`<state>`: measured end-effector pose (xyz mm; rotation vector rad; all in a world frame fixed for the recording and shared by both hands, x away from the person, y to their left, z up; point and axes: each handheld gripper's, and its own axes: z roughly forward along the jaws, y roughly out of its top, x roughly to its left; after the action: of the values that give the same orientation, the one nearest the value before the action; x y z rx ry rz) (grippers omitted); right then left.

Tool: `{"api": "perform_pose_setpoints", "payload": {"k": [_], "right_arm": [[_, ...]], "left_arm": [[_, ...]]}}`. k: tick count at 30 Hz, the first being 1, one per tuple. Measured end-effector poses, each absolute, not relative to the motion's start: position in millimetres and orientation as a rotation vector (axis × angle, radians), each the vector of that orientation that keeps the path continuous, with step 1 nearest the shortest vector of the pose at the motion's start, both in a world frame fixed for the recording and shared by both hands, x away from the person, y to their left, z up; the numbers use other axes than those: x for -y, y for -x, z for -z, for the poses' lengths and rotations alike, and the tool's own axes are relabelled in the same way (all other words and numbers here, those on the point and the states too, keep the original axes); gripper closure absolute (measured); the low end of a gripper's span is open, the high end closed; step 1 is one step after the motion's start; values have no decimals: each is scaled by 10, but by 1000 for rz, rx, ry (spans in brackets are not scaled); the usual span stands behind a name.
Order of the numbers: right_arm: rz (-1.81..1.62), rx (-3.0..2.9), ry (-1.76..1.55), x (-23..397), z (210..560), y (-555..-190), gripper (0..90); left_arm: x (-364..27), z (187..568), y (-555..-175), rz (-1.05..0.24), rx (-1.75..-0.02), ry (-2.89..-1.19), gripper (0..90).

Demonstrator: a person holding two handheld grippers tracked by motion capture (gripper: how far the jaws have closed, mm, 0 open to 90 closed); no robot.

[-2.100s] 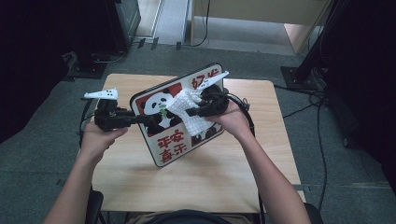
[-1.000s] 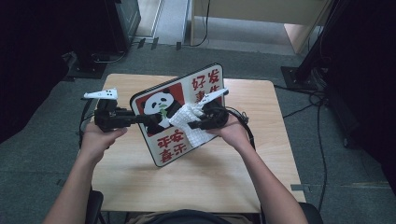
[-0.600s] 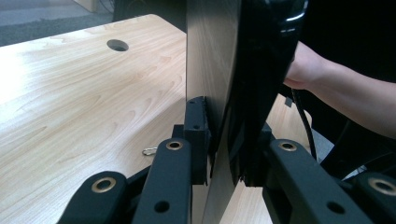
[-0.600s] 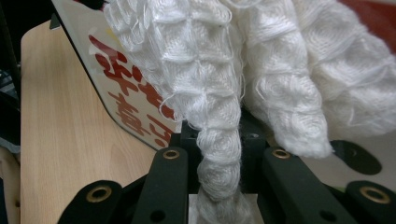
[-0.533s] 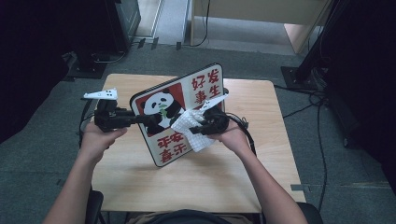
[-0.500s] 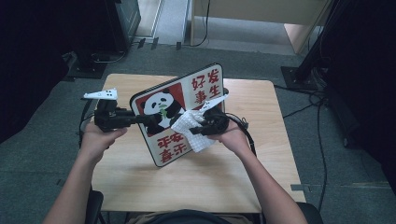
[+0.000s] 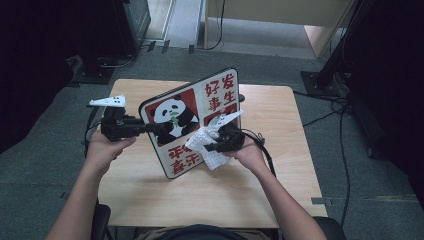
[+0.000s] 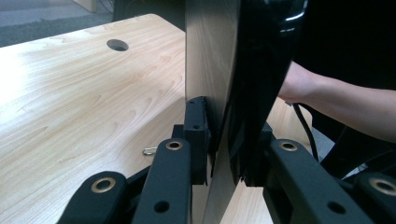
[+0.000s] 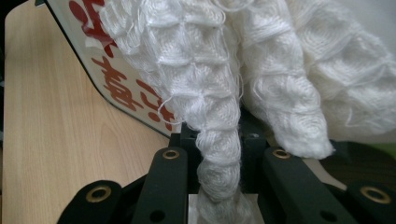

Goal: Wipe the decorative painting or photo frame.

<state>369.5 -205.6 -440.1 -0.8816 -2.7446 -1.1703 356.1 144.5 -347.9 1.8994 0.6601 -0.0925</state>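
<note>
White knitted cloth (image 7: 209, 150) is pinched in the right gripper (image 7: 220, 144), jaws closed tight on a fold of it, pressed on the panda board (image 7: 192, 120) near its lower edge. Board stands tilted on the table (image 7: 280, 125), its left edge clamped btw. the jaws of the left gripper (image 7: 152, 128). Risk – too hard a wipe could twist the board out of that edge grip, or cloth slips off. Both forearms come low, grippers approx. level, facing each other.
</note>
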Motion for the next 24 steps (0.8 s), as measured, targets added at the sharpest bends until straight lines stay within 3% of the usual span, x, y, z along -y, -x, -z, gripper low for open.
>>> {"api": "perform_pose_setpoints", "payload": {"k": [24], "right_arm": [[1085,2680,938,2130,4828,-3665,774]], "left_arm": [[-1449,3483,-3555,100,-655,-1899,763]]}}
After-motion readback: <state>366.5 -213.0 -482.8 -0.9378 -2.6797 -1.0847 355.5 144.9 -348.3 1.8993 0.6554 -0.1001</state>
